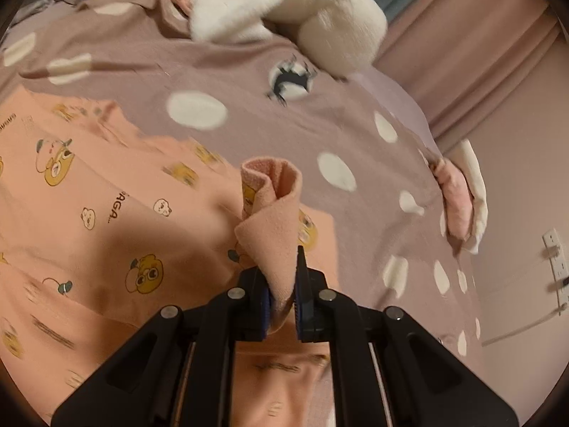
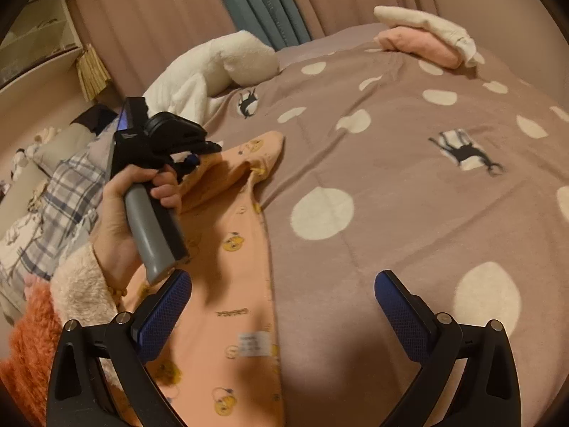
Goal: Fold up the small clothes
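Observation:
A peach garment with cartoon prints [image 1: 106, 213] lies spread on a mauve polka-dot bedspread [image 1: 220, 71]. My left gripper [image 1: 282, 306] is shut on a fold of this garment and holds the pinched cloth [image 1: 274, 213] lifted above the rest. In the right wrist view the same garment [image 2: 227, 249] lies at the left, and the left gripper [image 2: 193, 158] grips its far end. My right gripper [image 2: 282, 302] is open and empty, low over the garment's edge and the bedspread [image 2: 391, 185].
A white plush toy [image 1: 284, 3] lies at the back of the bed [image 2: 213, 64]. Folded pink and white clothes [image 2: 423, 39] sit near the far edge [image 1: 462, 199]. A plaid pillow [image 2: 60, 206] and orange fluffy cloth [image 2: 25, 356] lie left.

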{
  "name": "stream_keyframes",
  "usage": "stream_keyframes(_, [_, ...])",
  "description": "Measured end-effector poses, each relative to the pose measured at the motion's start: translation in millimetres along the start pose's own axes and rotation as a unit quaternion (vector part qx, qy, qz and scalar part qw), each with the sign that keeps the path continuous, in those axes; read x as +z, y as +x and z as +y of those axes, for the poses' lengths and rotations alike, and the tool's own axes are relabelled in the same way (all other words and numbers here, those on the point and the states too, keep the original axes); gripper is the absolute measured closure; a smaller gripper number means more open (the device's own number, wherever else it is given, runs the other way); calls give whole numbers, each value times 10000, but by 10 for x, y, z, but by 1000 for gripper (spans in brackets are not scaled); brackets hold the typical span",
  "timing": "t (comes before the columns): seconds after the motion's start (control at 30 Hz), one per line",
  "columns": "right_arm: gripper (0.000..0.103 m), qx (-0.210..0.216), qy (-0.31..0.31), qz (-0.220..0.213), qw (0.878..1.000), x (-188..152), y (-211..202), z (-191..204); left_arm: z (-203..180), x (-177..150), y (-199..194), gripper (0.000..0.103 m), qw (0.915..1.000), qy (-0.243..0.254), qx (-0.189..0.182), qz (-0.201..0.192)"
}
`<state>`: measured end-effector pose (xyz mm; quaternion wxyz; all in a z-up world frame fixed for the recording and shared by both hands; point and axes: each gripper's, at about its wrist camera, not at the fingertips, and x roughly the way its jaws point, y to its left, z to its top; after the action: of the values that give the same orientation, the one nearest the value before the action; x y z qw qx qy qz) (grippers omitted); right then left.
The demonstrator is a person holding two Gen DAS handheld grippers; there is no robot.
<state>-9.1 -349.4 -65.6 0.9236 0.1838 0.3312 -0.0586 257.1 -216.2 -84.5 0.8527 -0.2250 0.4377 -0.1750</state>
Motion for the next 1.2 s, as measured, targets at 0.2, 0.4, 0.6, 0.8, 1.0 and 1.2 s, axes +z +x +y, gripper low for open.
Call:
stream_keyframes(0.2, [0, 100, 327, -20, 9994, 12, -43, -167, -140, -143, 111, 58, 9985, -75, -366, 395])
stream_keyframes(0.4, [0, 23, 382, 67, 9992, -10, -45, -217, -281, -193, 31, 50, 9923, -97, -1071, 610])
stream_keyframes(0.6, [0, -94, 345, 77, 9993, -16, -99, -206, -336, -263, -248, 23, 9847, -197, -1449, 947])
stream_keyframes(0.8, [0, -135, 231, 78, 9996, -55, -248, -130, -179, -315, -934, 2, 9935, 384, -1041, 257])
stream_keyframes(1.0, [0, 0, 114, 105, 9999, -98, -362, 18, 305, -550, -1537, 1, 9949, 960, -283, 113])
stream_keyframes(1.2, [0, 113, -22, 266, 9996, -174, -429, 165, 1136, -1153, -2213, 0, 9888, 1293, 727, -165])
